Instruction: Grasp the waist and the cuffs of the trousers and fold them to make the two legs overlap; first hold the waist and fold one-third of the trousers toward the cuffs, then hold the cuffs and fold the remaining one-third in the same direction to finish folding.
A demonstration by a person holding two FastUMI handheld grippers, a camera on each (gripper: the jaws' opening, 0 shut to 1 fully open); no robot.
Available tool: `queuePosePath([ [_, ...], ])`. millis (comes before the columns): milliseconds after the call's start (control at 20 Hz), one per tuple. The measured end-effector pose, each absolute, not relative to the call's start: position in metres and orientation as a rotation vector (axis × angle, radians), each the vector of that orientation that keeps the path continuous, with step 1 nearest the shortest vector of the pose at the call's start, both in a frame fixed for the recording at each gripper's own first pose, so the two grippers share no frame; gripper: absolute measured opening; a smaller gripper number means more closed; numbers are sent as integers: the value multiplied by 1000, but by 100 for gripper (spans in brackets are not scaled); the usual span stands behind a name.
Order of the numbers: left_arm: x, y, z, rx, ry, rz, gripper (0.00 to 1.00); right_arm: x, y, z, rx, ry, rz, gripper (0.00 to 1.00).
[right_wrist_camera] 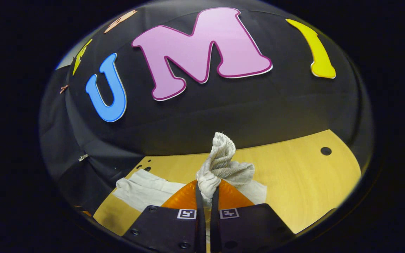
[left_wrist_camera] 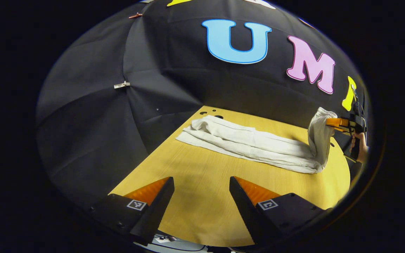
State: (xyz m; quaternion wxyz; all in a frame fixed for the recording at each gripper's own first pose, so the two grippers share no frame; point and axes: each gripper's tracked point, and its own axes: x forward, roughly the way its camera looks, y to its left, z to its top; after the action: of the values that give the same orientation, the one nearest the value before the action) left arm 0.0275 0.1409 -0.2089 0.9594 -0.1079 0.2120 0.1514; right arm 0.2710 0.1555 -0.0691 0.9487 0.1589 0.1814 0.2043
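The off-white trousers [left_wrist_camera: 251,142] lay lengthwise as a long, narrow strip on the yellow wooden bench [left_wrist_camera: 202,196], legs stacked one over the other, with the right-hand end lifted upright off the surface in a bunched fold. That raised end [right_wrist_camera: 220,165] was pinched between the closed fingers of the right gripper [right_wrist_camera: 207,196], held by a hand [left_wrist_camera: 359,146] at the far right edge of the bench. The left gripper [left_wrist_camera: 200,191] hovered over the near bench, its fingers spread wide and holding nothing, well apart from the cloth.
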Motion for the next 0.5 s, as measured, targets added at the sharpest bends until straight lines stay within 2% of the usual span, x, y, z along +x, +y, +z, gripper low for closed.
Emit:
queuePosePath([
  [100,40,137,-212,-215,426,275,99,273,172,-84,339,383,419,9],
  [150,47,137,-213,-219,420,263,98,274,180,-92,350,388,424,0],
  [200,56,135,-214,-231,410,254,98,273,190,-100,362,398,433,10],
  [300,72,130,-211,-272,388,237,98,272,203,-117,370,423,445,16],
  [350,79,127,-207,-290,365,229,97,270,212,-126,369,437,447,25],
  [400,87,125,-205,-305,349,220,97,267,219,-134,370,446,451,17],
  [450,94,124,-202,-313,337,213,97,263,225,-139,373,447,460,39],
  [500,99,125,-201,-316,332,211,92,260,232,-140,378,448,472,48],
])
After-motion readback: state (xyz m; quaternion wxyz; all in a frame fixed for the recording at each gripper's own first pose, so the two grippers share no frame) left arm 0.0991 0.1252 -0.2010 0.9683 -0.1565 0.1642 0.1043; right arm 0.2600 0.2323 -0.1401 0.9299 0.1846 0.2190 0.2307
